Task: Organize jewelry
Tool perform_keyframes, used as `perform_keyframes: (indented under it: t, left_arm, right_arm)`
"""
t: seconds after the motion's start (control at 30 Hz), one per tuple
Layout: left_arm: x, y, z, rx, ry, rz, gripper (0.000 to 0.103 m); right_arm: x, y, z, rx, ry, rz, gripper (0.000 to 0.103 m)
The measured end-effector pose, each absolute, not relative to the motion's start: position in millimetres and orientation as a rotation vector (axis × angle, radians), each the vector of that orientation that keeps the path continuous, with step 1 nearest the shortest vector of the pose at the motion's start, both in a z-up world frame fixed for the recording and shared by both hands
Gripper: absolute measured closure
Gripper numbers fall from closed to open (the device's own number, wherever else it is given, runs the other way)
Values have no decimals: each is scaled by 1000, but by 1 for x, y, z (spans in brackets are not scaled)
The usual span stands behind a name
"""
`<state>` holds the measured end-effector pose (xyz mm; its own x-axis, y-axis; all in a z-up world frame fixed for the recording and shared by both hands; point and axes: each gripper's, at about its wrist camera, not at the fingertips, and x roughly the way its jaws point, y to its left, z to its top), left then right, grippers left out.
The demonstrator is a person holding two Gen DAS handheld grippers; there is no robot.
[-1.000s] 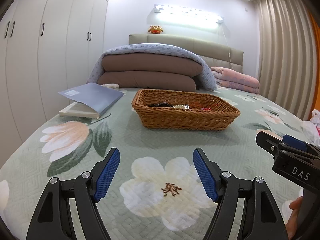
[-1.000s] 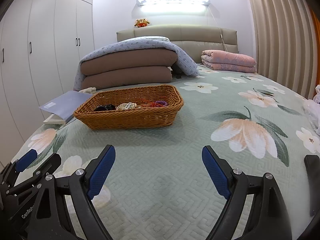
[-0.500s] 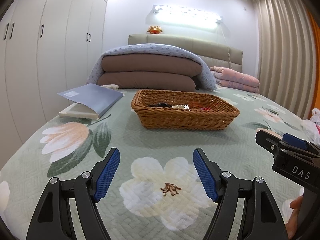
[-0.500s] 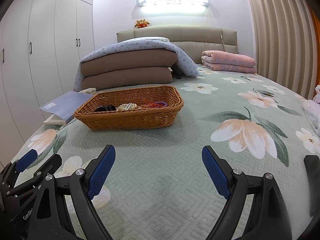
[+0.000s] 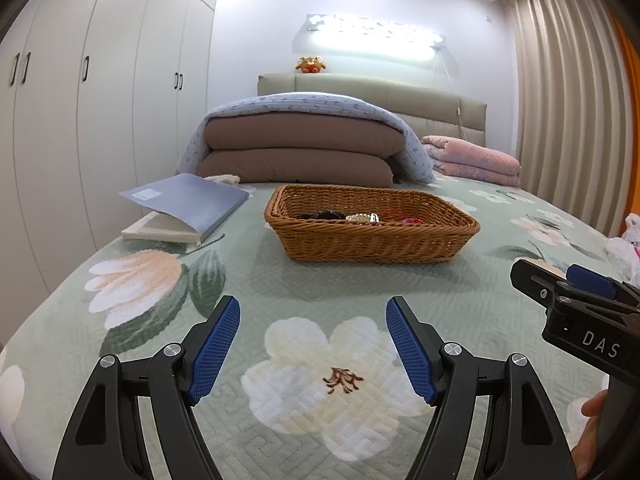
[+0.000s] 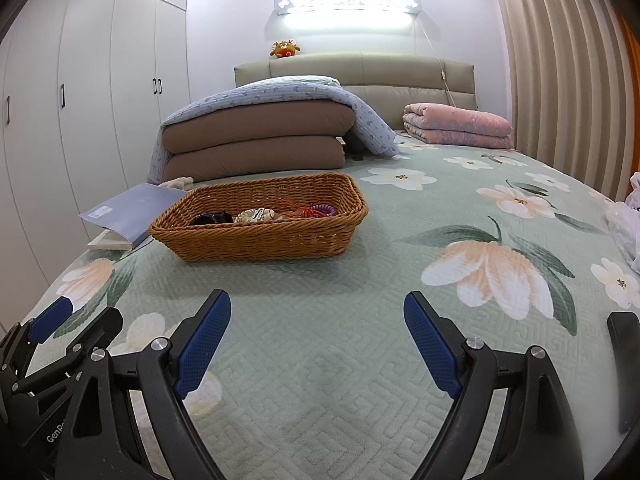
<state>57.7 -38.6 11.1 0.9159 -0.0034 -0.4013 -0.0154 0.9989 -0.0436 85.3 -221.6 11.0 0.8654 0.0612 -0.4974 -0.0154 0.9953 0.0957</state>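
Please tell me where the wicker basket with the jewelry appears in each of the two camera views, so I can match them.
Left wrist view: the wicker basket sits at the middle of the picture, slightly right of the open book.
Right wrist view: the wicker basket sits left of middle.
Shared landmark: the folded brown bedding just behind the basket.

Woven wicker basket (image 5: 372, 236) on floral quilted bedspread (image 5: 312, 296); jewelry pieces (image 6: 264, 214) inside; grey-blue book (image 5: 182, 208) left; folded brown bedding (image 5: 298, 152) behind.
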Motion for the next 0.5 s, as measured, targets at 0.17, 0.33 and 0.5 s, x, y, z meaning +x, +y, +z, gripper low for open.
perform_keyframes:
  t: [0.17, 0.33, 0.5]
  left_arm:
    - [58, -38, 12, -47, 414, 15, 26]
    - [59, -37, 11, -44, 417, 20, 26]
    - [59, -38, 11, -31, 412, 19, 26]
  right_arm:
    - [86, -222, 11, 89, 524, 41, 13]
    - [85, -222, 12, 88, 524, 42, 13]
    - [85, -221, 12, 87, 524, 42, 13]
